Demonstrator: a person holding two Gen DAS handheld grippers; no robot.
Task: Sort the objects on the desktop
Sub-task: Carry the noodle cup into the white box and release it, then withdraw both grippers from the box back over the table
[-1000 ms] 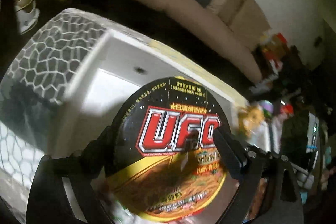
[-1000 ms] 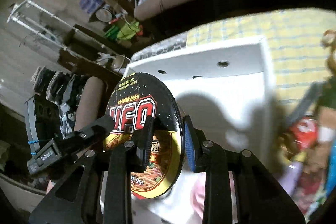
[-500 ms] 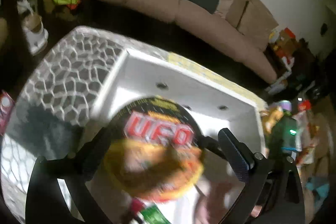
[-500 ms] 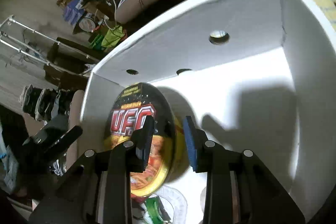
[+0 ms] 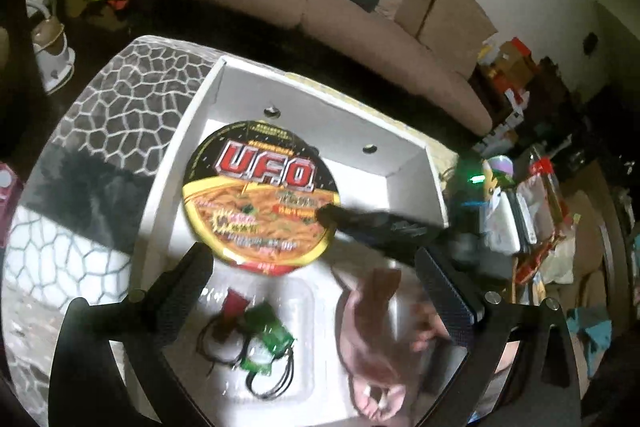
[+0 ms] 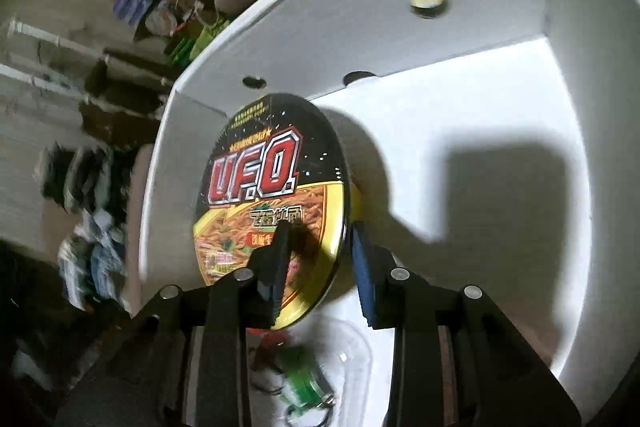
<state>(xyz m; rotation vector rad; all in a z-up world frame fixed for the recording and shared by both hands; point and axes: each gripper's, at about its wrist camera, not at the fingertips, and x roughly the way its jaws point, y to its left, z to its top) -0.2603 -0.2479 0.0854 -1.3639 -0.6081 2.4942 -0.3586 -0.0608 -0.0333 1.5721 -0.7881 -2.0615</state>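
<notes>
White box (image 6: 500,115) under noodle bowl (image 6: 272,195); bowl on edge, rim pinched by right gripper (image 6: 320,247); left gripper (image 5: 316,291) spread wide, empty, nearside.

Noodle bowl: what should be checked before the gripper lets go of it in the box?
1. Bowl inside the box: ok.
2. Bowl lying flat: not ok, it stands tilted on edge.
3. Right gripper clamped on its rim: ok.
4. Left gripper open and empty: ok.
5. Bowl's lower edge resting on the box floor: cannot tell.
6. Green trinket out of the bowl's way: cannot tell.
</notes>
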